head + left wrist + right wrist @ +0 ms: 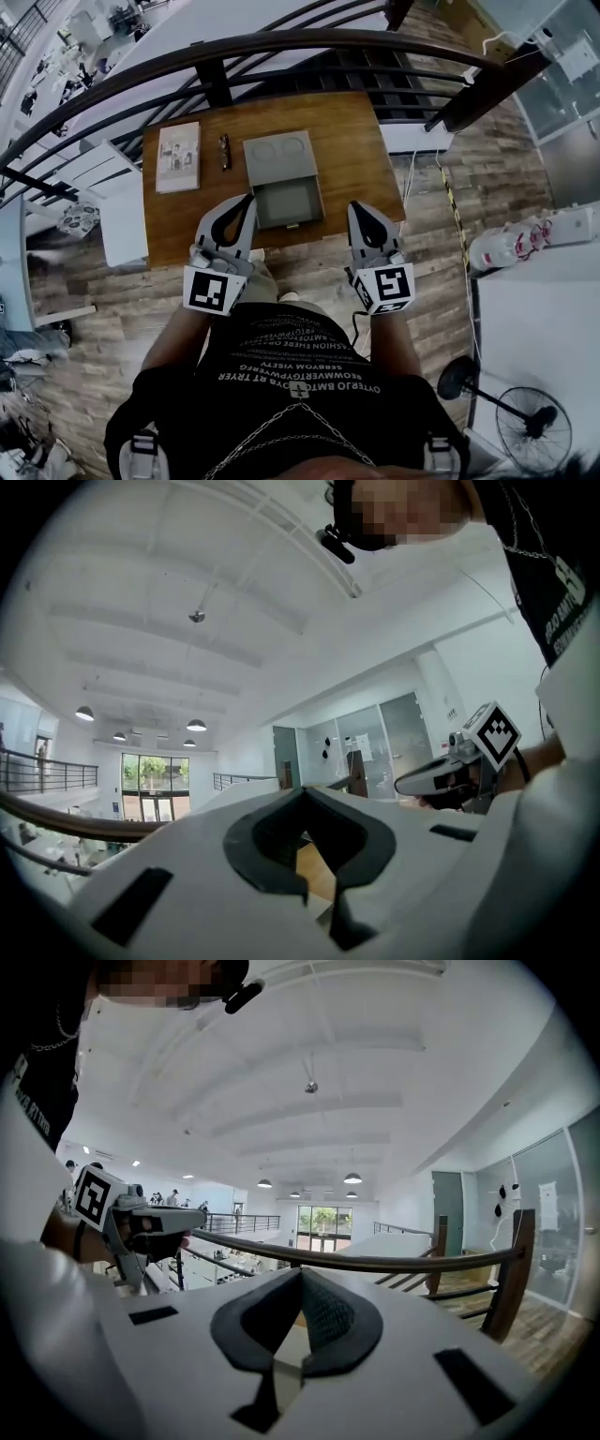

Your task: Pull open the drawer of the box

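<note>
A grey box point(278, 155) lies on the wooden table point(352, 150). Its drawer point(289, 202) stands pulled out toward me, the inside showing and a small handle point(292, 225) at its front edge. My left gripper point(247, 201) hovers just left of the drawer, jaws shut and empty. My right gripper point(357, 207) is held to the drawer's right, also shut on nothing. Both grippers point upward and neither touches the box. The left gripper view shows its closed tips point(302, 791) and the right gripper point(441, 778). The right gripper view shows its closed tips point(300, 1269) and the left gripper point(159, 1218).
A booklet point(178, 157) and a small dark item point(224, 151) lie on the table left of the box. A dark railing point(281, 42) runs behind the table. A white bench point(122, 220) stands at the left, a floor fan point(532, 427) at the lower right.
</note>
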Action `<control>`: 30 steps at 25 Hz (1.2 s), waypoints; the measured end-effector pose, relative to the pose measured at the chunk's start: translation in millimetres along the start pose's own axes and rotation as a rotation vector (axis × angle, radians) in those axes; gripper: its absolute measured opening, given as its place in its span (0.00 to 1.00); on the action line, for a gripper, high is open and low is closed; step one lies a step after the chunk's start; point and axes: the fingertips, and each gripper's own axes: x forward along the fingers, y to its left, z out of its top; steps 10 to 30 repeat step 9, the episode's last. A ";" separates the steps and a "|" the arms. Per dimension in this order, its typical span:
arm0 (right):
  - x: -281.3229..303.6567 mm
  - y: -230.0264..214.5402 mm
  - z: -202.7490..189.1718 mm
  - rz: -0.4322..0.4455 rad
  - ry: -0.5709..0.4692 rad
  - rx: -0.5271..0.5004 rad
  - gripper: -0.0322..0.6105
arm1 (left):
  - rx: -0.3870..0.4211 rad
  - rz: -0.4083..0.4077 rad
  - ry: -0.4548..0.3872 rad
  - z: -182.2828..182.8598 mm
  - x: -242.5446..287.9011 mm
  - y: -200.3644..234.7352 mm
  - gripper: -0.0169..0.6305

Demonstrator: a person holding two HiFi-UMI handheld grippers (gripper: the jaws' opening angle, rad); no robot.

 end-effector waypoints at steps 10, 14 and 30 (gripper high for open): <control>0.5 0.7 5.2 0.035 0.009 0.009 0.04 | 0.027 -0.027 -0.008 20.6 3.8 -15.3 0.03; 0.5 0.7 5.2 0.035 0.009 0.009 0.04 | 0.027 -0.027 -0.008 20.6 3.8 -15.3 0.03; 0.5 0.7 5.2 0.035 0.009 0.009 0.04 | 0.027 -0.027 -0.008 20.6 3.8 -15.3 0.03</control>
